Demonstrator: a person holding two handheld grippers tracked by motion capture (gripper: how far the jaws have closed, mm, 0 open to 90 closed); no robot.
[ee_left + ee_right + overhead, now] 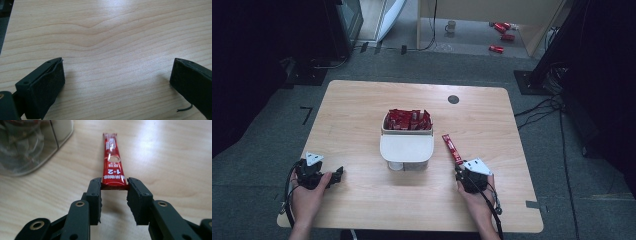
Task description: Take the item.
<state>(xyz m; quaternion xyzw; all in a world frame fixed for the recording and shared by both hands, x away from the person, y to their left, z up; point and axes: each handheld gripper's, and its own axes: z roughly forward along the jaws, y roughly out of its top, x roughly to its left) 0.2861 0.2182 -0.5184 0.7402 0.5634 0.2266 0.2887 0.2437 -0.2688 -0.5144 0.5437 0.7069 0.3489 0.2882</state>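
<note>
A long red sachet [452, 148] [113, 162] lies on the wooden table [362, 105], right of a white container [407, 147] that holds several more red sachets [408, 120]. My right gripper [460, 169] [114, 185] is at the sachet's near end. Its jaws press on the two side edges, shut on it across its width. The container's clear wall [27, 147] shows at the upper left of the right gripper view. My left gripper [337, 175] [117, 70] rests near the table's front left, open wide over bare wood, with nothing between its jaws.
A dark round hole [453, 99] sits near the table's far right edge. On the floor beyond the table are a mug [451, 26] and some red packets [502, 30]. Dark equipment and cables stand on both sides.
</note>
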